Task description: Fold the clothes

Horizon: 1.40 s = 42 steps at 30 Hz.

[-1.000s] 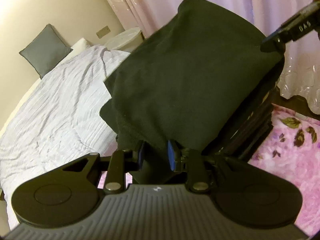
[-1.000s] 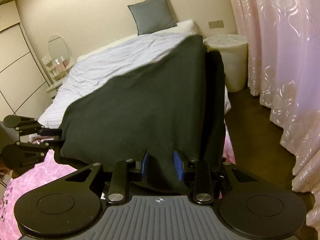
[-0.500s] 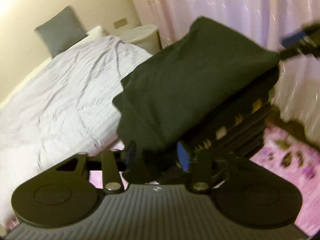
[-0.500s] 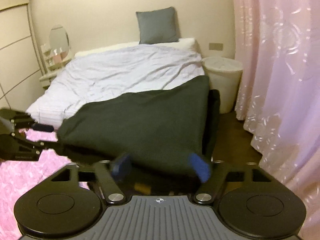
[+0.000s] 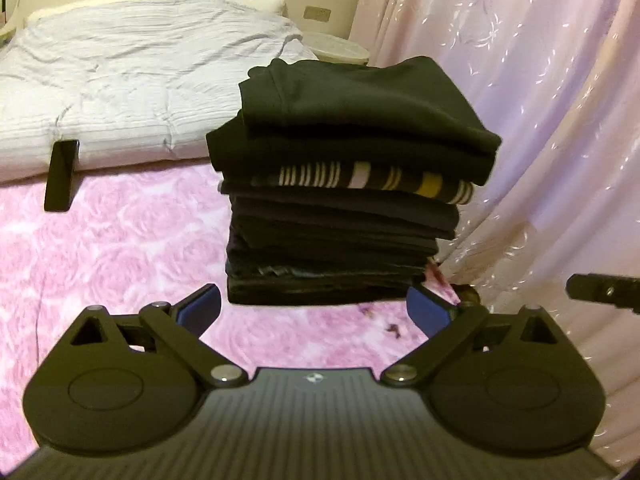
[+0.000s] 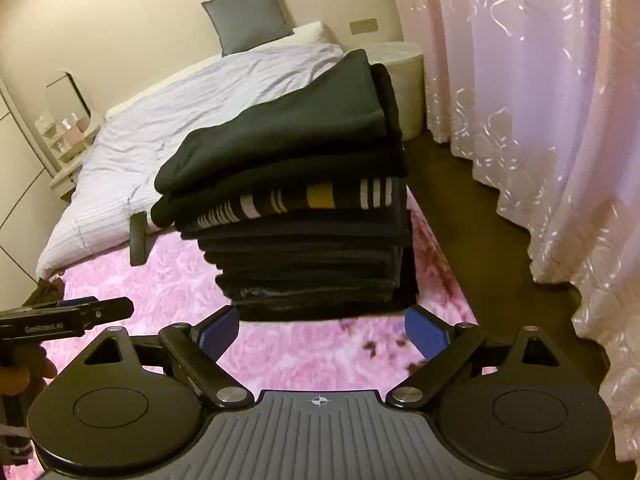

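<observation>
The left gripper [image 5: 314,312] is spread wide and holds nothing. Ahead of it a stack of folded clothes [image 5: 344,208] sits on the pink blanket [image 5: 120,248], near its far right edge beside the curtain [image 5: 540,100]. The right gripper [image 6: 320,330] is also wide apart, empty.

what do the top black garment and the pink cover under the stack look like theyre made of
Top black garment: probably a thick matte knit, fleece or sweatshirt cotton; no sheen, soft rounded fold edges.
Pink cover: looks like plush fabric with an embossed rose pattern; fuzzy swirled surface, though blur leaves this uncertain.
</observation>
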Each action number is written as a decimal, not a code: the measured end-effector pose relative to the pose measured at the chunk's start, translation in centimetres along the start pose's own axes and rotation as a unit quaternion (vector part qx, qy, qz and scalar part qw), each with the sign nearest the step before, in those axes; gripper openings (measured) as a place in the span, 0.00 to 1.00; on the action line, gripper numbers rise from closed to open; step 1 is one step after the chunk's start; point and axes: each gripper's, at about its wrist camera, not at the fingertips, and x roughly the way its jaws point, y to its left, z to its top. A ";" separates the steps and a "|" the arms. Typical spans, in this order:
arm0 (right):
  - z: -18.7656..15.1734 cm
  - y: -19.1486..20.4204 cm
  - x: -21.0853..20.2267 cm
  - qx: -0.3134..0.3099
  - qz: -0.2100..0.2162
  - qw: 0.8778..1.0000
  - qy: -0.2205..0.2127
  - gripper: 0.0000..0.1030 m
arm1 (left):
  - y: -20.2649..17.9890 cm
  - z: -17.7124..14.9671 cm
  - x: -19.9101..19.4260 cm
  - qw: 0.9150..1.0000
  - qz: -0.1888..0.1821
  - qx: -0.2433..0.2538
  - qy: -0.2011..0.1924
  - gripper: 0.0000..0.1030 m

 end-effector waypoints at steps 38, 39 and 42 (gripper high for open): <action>-2.5 7.4 -3.3 -0.072 -0.039 0.997 -0.013 0.98 | -3.8 -2.4 -4.5 0.995 0.079 0.049 0.035 0.98; -2.4 7.4 -3.2 -0.072 -0.040 0.996 -0.013 0.98 | -3.8 -2.4 -4.5 0.995 0.080 0.051 0.034 0.98; -2.2 7.3 -3.1 -0.073 -0.043 0.996 -0.014 0.98 | -3.8 -2.4 -4.4 0.995 0.081 0.051 0.036 0.98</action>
